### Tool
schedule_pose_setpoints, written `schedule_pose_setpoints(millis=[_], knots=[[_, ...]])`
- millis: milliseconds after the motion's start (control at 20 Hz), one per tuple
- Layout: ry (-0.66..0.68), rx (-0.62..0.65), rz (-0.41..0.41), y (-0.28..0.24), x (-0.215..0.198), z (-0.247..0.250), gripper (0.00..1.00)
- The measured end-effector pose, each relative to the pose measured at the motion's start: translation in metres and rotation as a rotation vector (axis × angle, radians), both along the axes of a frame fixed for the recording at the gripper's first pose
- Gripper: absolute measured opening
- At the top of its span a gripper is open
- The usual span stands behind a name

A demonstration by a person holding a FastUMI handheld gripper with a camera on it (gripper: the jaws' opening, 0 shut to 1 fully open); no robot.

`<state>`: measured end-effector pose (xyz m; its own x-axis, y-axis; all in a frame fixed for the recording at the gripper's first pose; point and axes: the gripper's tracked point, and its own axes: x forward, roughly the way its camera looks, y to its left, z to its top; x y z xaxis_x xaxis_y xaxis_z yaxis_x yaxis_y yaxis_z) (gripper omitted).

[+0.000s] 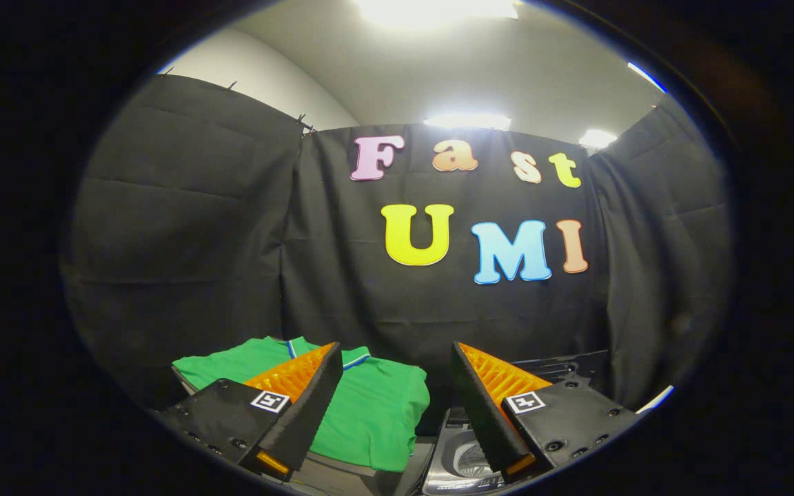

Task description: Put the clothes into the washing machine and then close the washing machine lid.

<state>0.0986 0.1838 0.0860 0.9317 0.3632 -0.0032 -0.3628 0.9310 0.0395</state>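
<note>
Black cloth hangs as the booth's wall across the middle of the frame, pleated at the corners, with a pale ceiling and bright ceiling lights above it in the upper part of the picture. Low in the frame, the hand-held gripper has its two fingers spread wide apart, with nothing held between them. A green shirt with a striped collar lies folded on a raised surface in the lower left of centre; the left finger stands in front of it and covers part of it, and the rest of the shirt shows in the gap between the fingers. At the lower right of centre, beneath and beside the right finger, is the top of the washing machine, its dark opening partly visible. The shirt sits just beside the machine, to its left.
</note>
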Motion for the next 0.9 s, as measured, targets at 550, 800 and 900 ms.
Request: schedule_pose_setpoints(millis=[550,800,900], knots=[[0.12,0.017,0.122,0.07,0.024,-0.012,0.98],[0.179,0.008,0.148,0.096,0.034,-0.025,0.98],[0.207,-0.004,0.166,0.109,0.039,-0.032,0.98]])
